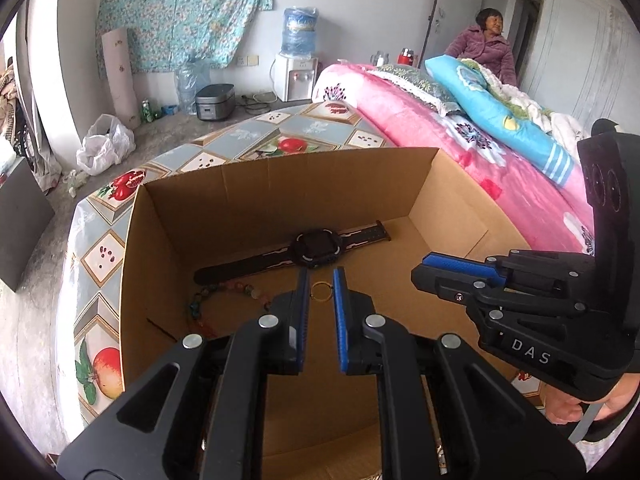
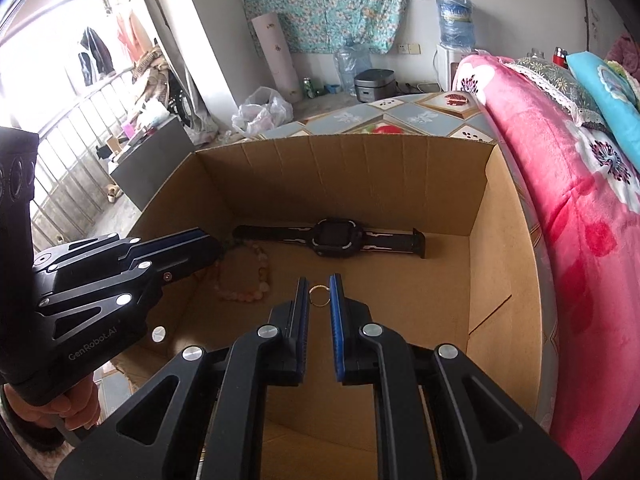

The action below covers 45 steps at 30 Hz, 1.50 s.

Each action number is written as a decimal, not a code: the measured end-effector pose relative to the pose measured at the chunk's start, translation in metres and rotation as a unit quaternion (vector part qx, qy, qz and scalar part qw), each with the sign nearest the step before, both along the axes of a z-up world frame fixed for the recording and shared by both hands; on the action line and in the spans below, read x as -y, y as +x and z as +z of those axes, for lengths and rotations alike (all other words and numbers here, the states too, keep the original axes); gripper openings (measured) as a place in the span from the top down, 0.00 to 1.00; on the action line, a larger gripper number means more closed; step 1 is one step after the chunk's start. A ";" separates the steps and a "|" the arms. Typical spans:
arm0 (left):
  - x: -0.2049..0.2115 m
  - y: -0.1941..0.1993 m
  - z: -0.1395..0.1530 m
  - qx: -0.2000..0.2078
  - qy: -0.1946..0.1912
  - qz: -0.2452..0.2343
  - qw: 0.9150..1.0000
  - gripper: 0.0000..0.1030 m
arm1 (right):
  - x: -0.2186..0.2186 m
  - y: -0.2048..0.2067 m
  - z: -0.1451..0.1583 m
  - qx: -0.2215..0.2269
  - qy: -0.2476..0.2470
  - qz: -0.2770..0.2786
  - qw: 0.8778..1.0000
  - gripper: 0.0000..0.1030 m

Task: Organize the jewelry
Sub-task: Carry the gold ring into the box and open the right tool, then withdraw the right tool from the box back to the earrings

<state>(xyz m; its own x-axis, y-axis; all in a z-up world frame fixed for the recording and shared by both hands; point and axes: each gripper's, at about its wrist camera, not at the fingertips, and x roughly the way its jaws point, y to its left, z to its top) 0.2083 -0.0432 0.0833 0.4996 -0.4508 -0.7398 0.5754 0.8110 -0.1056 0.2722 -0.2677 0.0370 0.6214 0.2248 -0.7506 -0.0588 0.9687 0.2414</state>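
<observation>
An open cardboard box (image 1: 280,184) stands on the table, and both grippers hover above its near side. On the box floor lie a black watch (image 1: 316,248) laid out flat, a bracelet of pale beads (image 1: 240,292) to its left, and a small gold ring (image 1: 321,291). My left gripper (image 1: 321,276) is shut and holds nothing; the ring shows on the floor beyond its tips. My right gripper (image 1: 420,268) comes in from the right, shut and empty. The right wrist view has the same watch (image 2: 336,236), beads (image 2: 260,276) and ring (image 2: 319,295), with the right gripper (image 2: 319,280) above them and the left gripper (image 2: 218,242) over the beads.
The table (image 1: 104,256) wears a fruit-patterned cloth. A bed with a pink blanket (image 1: 460,148) runs along the right of the box, and a person (image 1: 486,52) sits behind it. A water dispenser (image 1: 296,72), a rice cooker (image 1: 214,102) and a plastic bag (image 1: 106,144) are on the floor beyond.
</observation>
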 end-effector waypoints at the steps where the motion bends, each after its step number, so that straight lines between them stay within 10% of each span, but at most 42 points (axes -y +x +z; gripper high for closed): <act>1: 0.001 0.002 -0.003 -0.008 0.006 0.001 1.000 0.89 | 0.000 0.002 -0.001 -0.002 -0.001 -0.002 1.000 0.90; 3: 0.001 0.005 -0.007 -0.014 0.003 0.000 1.000 0.81 | 0.000 0.004 -0.002 0.000 -0.007 -0.004 1.000 0.88; 5: 0.000 0.005 -0.008 -0.013 0.009 0.007 1.000 0.52 | -0.001 0.006 -0.003 -0.003 -0.011 -0.005 1.000 0.77; 11: -0.006 0.010 -0.003 0.000 0.014 0.035 0.999 0.28 | 0.005 0.008 -0.003 0.002 -0.018 -0.021 1.000 0.53; 22: -0.024 -0.006 0.010 0.037 -0.032 0.048 0.998 0.20 | 0.014 0.003 0.000 0.013 -0.001 -0.006 1.000 0.40; 33: -0.062 -0.117 -0.005 0.047 -0.149 -0.060 0.986 0.19 | 0.028 -0.048 0.029 0.107 0.124 0.129 0.978 0.45; 40: -0.051 -0.170 -0.053 -0.019 -0.102 -0.122 0.987 0.19 | -0.005 -0.095 0.015 0.113 0.127 0.229 0.958 0.57; 45: -0.026 -0.185 -0.077 -0.012 -0.041 -0.131 0.990 0.38 | -0.023 -0.100 -0.025 0.041 0.086 0.240 0.966 0.76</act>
